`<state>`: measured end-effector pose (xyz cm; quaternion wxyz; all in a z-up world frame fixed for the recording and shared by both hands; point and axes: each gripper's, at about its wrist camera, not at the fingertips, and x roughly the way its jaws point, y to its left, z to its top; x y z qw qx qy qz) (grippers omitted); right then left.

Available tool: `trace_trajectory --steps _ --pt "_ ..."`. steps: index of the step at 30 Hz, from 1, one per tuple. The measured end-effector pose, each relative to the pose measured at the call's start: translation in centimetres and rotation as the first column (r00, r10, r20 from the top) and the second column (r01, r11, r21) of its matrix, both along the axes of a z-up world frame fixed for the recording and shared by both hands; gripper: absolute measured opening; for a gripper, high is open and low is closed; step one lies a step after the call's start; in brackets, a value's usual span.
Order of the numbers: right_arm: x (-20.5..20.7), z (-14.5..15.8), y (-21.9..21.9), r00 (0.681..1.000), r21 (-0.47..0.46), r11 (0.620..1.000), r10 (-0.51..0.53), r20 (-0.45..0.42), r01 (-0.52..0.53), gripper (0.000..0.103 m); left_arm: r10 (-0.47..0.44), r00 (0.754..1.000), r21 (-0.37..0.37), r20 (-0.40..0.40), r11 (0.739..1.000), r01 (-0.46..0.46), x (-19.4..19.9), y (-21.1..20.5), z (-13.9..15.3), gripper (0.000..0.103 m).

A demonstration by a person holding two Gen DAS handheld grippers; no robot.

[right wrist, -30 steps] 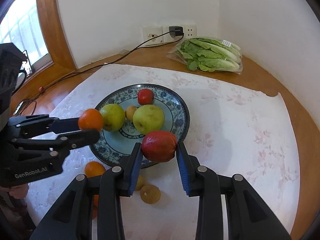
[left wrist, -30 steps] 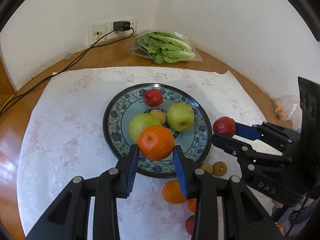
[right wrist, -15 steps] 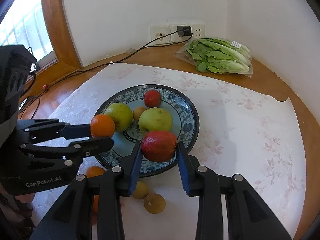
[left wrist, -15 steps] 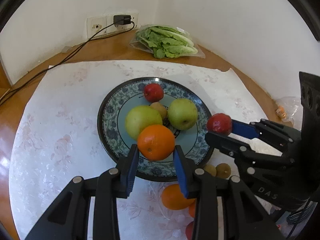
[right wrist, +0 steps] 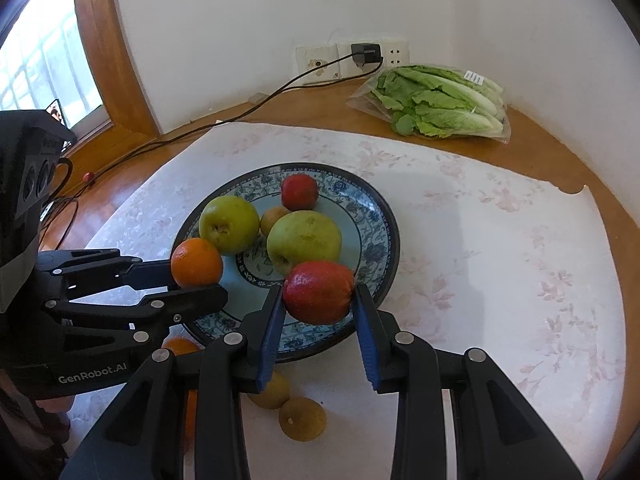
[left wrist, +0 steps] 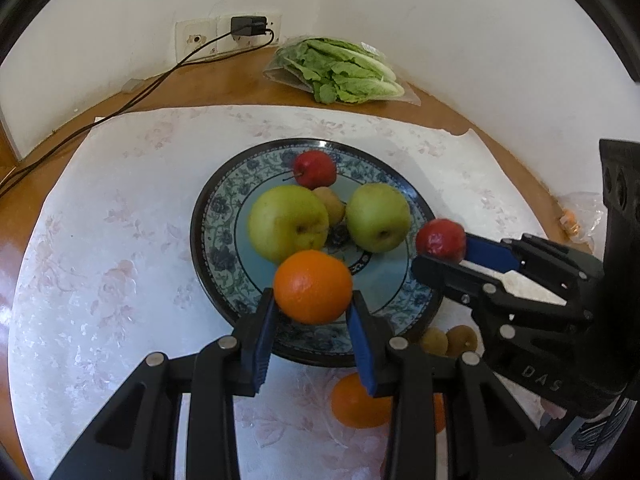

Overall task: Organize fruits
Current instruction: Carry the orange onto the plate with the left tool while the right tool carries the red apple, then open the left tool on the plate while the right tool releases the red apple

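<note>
Fruit goes onto the plate [left wrist: 208, 216] two at a time here: my left hand-held gripper [left wrist: 314, 312] pinches an orange [left wrist: 313, 286] over the near rim, and my right hand-held gripper [right wrist: 318, 300] pinches a red apple [right wrist: 319, 291] over the rim on its own side. Two green apples [right wrist: 304, 236], a small red fruit [right wrist: 299, 191] and a small brown one [right wrist: 274, 218] crowd the middle, so I judge the bare blue patch at the front the best landing spot. I would lower each piece until it rests before easing the pads apart, one side first, or they may roll and knock together. More fruit waits on the bench [right wrist: 500, 280] beside the plate. Readable writing: "GenRobot.AI" on the left tool body, "DAS" on the right.
</note>
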<state>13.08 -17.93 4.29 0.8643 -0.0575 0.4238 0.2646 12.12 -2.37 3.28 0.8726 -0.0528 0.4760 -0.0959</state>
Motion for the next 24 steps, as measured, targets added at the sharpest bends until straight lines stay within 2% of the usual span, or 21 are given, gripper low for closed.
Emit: trace_trajectory --steps 19,24 --pt "0.1 -0.6 0.5 1.000 0.002 1.000 0.010 -0.014 -0.010 0.035 -0.003 1.000 0.005 0.002 1.000 0.003 0.3 -0.1 -0.1 0.036" --pt "0.0 -0.6 1.0 1.000 -0.008 1.000 0.016 -0.018 -0.016 0.036 -0.001 1.000 -0.014 -0.005 1.000 0.001 0.4 -0.1 -0.2 0.038"
